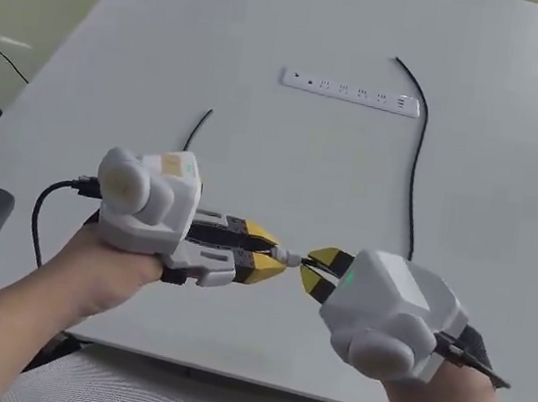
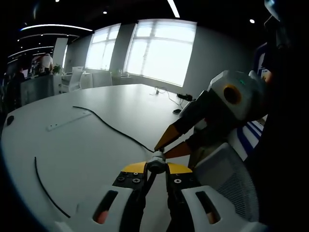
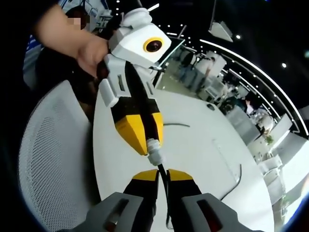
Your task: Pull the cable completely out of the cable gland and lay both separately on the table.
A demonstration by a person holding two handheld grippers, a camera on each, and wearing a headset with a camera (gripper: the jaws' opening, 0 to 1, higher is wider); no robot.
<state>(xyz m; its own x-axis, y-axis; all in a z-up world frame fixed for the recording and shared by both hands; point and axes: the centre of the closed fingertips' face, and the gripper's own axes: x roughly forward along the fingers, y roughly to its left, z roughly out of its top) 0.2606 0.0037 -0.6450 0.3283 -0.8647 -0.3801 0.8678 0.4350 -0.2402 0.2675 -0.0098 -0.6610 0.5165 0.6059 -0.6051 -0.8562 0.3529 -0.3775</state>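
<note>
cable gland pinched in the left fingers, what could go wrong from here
The left gripper pinches the cable gland only at the tips of its fingers, so a hard pull may pop it loose. The right gripper holds the cable right beside the gland and could slide along it. Both hang near the table edge, so a dropped gland could fall off.

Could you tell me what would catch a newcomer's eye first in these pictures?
The two grippers meet tip to tip above the near edge of the table: the left gripper is shut on the cable gland, the right gripper on the black cable leaving it. Behind lies a white power strip.
</note>
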